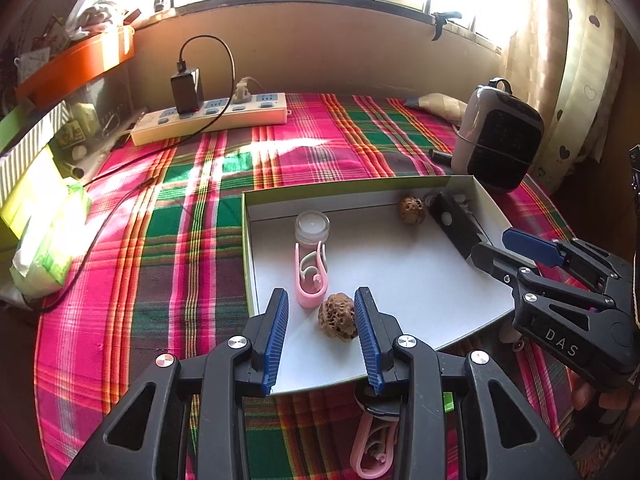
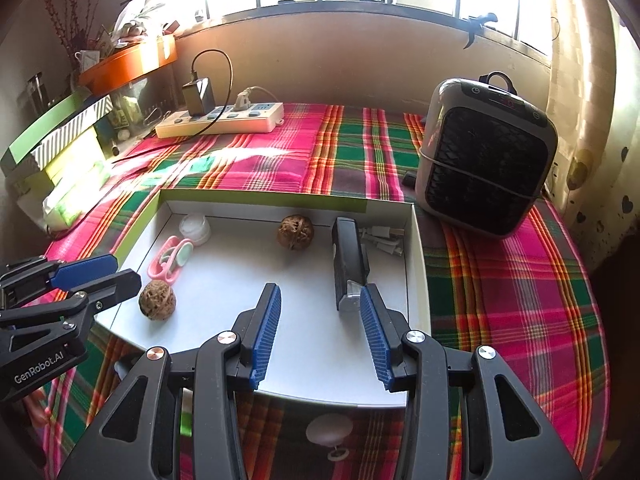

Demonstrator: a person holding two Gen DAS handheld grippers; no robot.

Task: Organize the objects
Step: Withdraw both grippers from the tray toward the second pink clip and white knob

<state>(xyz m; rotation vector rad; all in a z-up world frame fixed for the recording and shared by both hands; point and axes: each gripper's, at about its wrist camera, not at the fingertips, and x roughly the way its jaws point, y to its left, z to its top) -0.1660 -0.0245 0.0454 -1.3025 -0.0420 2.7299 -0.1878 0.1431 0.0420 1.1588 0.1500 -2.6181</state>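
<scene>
A shallow white box [image 1: 460, 182] with green outer sides lies on the plaid cloth. Inside it are a small clear jar [image 1: 312, 226], a pink clip [image 1: 310, 280], two walnuts [image 1: 337, 317] [image 1: 411, 209], a black device [image 1: 456, 224] and white cables [image 2: 384, 238]. My left gripper [image 1: 322, 300] is open and hovers over the near walnut [image 2: 157, 300], whose sides are not pressed by the pads. My right gripper [image 2: 320, 300] is open over the box's bare floor, its right finger beside the black device [image 2: 350, 264]. Each gripper shows in the other view [image 1: 492, 242] [image 2: 126, 270].
Another pink clip [image 1: 374, 448] and a white round knob [image 2: 329, 430] lie on the cloth in front of the box. A heater [image 2: 486, 152] stands back right, a power strip [image 1: 208, 118] with a charger at the back, tissue packs and boxes [image 1: 48, 240] at the left.
</scene>
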